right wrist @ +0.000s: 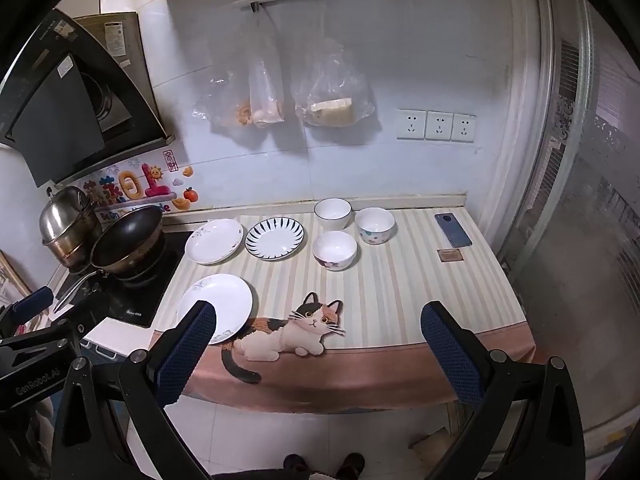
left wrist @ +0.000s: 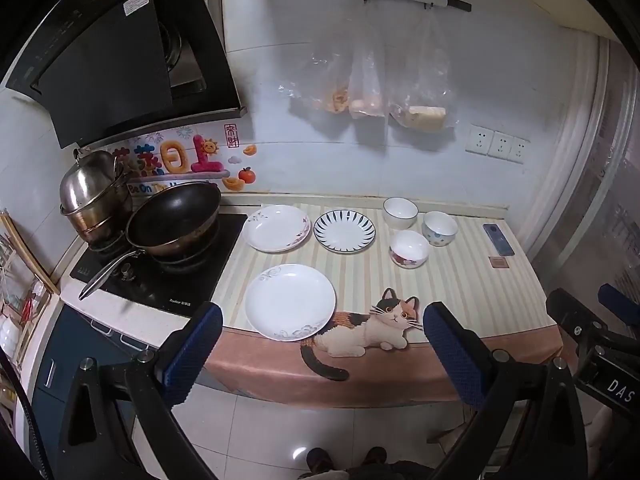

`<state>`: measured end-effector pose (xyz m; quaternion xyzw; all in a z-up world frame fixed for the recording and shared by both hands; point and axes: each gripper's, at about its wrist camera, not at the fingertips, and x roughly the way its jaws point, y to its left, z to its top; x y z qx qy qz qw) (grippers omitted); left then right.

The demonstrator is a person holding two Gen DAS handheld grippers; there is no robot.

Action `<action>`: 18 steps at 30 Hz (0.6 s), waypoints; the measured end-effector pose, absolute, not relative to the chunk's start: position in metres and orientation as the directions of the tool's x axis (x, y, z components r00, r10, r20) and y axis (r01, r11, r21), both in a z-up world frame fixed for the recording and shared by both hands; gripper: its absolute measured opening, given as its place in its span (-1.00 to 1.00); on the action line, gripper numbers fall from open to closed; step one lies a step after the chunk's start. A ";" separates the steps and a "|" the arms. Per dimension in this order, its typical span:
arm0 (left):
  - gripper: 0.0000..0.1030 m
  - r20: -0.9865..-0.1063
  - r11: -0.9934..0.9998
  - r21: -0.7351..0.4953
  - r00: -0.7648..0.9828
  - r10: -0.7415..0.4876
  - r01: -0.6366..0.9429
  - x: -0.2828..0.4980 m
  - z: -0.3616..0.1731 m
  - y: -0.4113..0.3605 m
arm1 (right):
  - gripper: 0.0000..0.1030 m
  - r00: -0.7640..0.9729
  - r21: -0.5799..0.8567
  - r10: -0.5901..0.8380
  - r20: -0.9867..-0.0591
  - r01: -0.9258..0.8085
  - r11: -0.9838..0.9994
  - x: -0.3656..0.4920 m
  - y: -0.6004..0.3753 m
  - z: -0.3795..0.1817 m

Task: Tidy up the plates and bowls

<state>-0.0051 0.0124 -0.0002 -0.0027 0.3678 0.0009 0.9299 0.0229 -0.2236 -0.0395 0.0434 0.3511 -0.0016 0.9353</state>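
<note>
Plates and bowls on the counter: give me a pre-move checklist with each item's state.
1. Left tongs open, nothing held: ok.
2. Right tongs open, nothing held: ok.
3. Front plate lies flat, apart from other dishes: ok.
4. Back white plate and striped plate apart: ok.
5. Three bowls upright, unstacked: ok.
6. Phone away from the dishes: ok.
</note>
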 end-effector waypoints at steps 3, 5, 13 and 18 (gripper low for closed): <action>1.00 -0.684 1.000 -0.005 0.730 0.000 -0.005 -0.005 0.000 0.013 | 1.00 0.753 0.079 0.027 -0.658 0.033 0.996 0.024 -0.227 -0.038; 1.00 -0.685 1.000 -0.005 0.729 -0.002 -0.003 -0.006 0.000 0.013 | 1.00 0.752 0.080 0.029 -0.658 0.032 0.996 0.023 -0.229 -0.038; 1.00 -0.688 1.000 -0.002 0.726 -0.004 0.004 -0.006 -0.002 0.017 | 1.00 0.751 0.085 0.034 -0.659 0.029 0.996 0.021 -0.223 -0.035; 1.00 -0.687 1.000 0.003 0.727 -0.001 0.005 -0.004 -0.001 0.015 | 1.00 0.755 0.090 0.034 -0.655 0.033 0.995 0.023 -0.224 -0.035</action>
